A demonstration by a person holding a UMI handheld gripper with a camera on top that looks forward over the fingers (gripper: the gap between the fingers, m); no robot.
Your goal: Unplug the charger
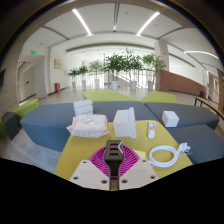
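My gripper (115, 152) is low over a yellow table (75, 150). Its pink pads (98, 160) press from both sides on a narrow black block (115, 149) with three rectangular slots in its top face; it looks like a black charger or socket block. A coiled white cable (165, 155) lies on the table just right of the fingers, and a small white plug-like piece (151, 129) stands beyond it. Whatever is under the black block is hidden by the fingers.
Beyond the fingers stand a white box (125, 122), a crumpled white pack (88, 125) and a small white cube (170, 118). Grey-blue sofas (45, 120) ring the table. Potted plants (125, 65) stand far back in the hall.
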